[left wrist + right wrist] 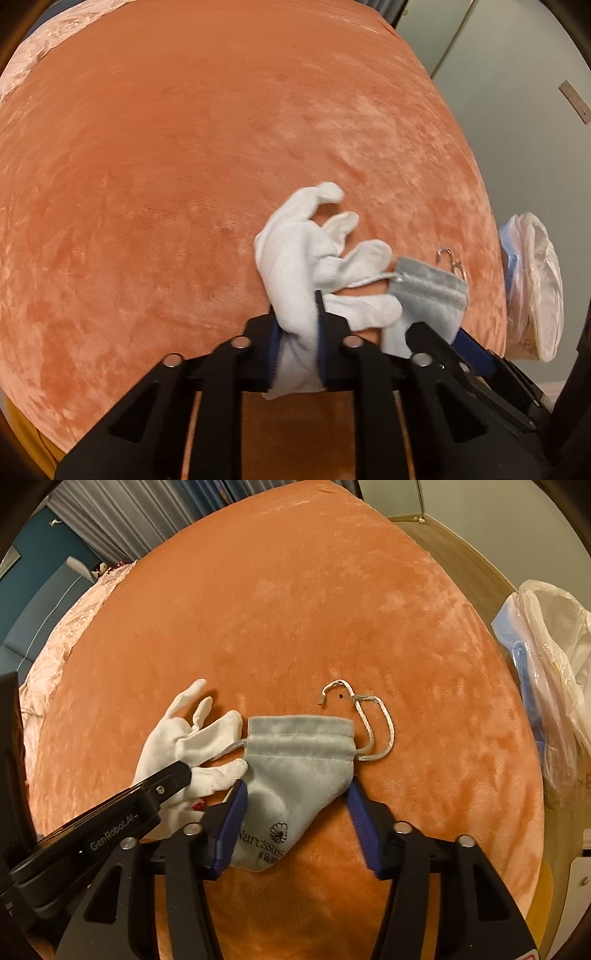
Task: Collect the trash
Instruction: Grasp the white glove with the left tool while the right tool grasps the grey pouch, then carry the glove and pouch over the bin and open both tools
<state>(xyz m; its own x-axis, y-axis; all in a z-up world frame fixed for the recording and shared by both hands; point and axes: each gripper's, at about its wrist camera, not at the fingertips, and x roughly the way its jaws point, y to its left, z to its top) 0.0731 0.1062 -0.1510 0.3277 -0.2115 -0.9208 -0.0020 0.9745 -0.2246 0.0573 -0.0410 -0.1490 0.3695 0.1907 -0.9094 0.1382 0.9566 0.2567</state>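
Lying near the blanket (295, 609) edge, glove (295, 251) touches pouch (299, 771)

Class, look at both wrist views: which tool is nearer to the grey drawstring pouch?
Right. The right tool straddles the grey pouch, pads either side. The left tool is beside it, clamped on the white glove.
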